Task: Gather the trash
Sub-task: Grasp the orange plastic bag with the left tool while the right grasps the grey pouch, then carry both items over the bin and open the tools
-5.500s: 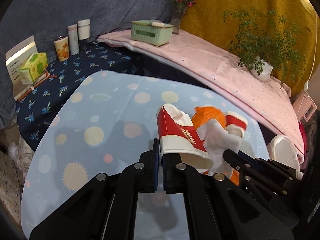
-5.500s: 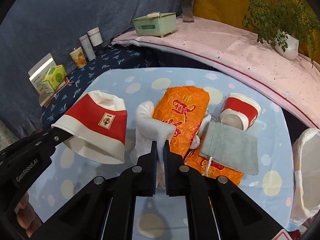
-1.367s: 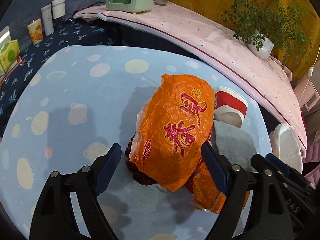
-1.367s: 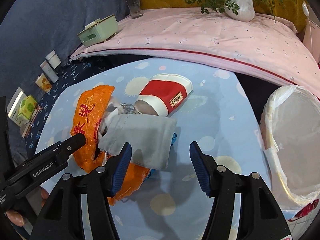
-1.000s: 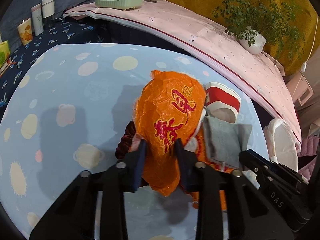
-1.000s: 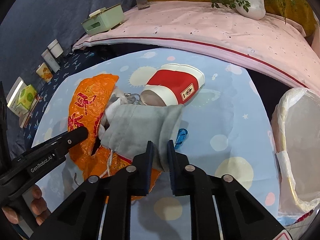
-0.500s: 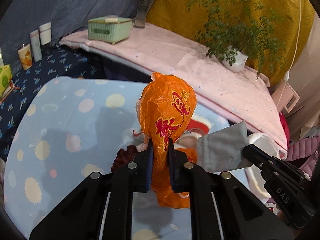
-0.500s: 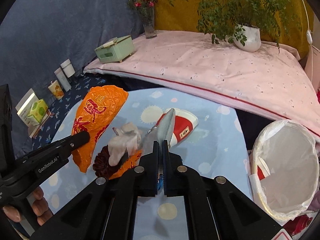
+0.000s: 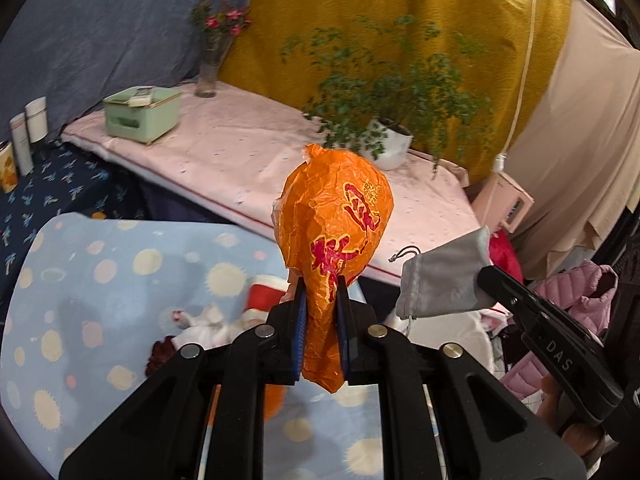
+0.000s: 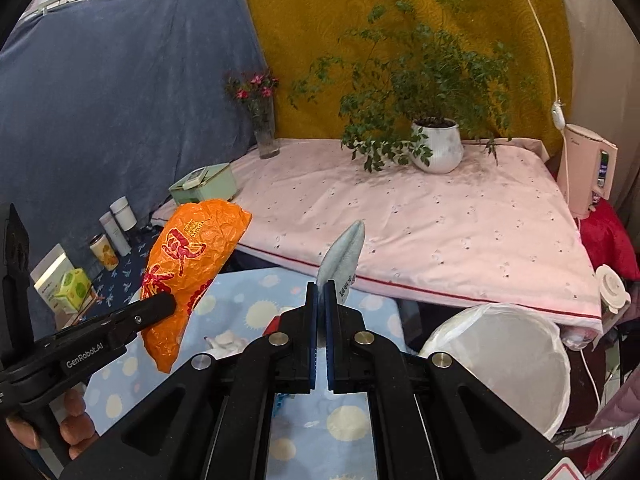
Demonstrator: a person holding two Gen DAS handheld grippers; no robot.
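My left gripper (image 9: 321, 300) is shut on a crumpled orange plastic bag (image 9: 336, 224) and holds it high above the blue spotted table (image 9: 100, 280). The bag also shows in the right wrist view (image 10: 188, 256). My right gripper (image 10: 321, 300) is shut on a grey cloth pouch (image 10: 344, 254), lifted in the air; the pouch also shows in the left wrist view (image 9: 444, 284). A white-lined bin (image 10: 504, 360) stands low at the right of the table. A red and white paper cup (image 9: 262, 292), white tissue (image 9: 200, 324) and a dark scrap (image 9: 158, 356) lie on the table.
A pink-covered shelf (image 10: 420, 232) runs behind the table with a potted plant (image 10: 436, 148), a flower vase (image 10: 266, 136) and a green box (image 10: 204, 188). Bottles and cartons (image 10: 108, 240) stand on the dark blue cloth at the left. A pink kettle (image 10: 588, 172) stands at the right.
Both grippers have risen further and swung right, carrying the orange bag and the grey pouch higher above the table. The bin now sits closer below the right gripper.
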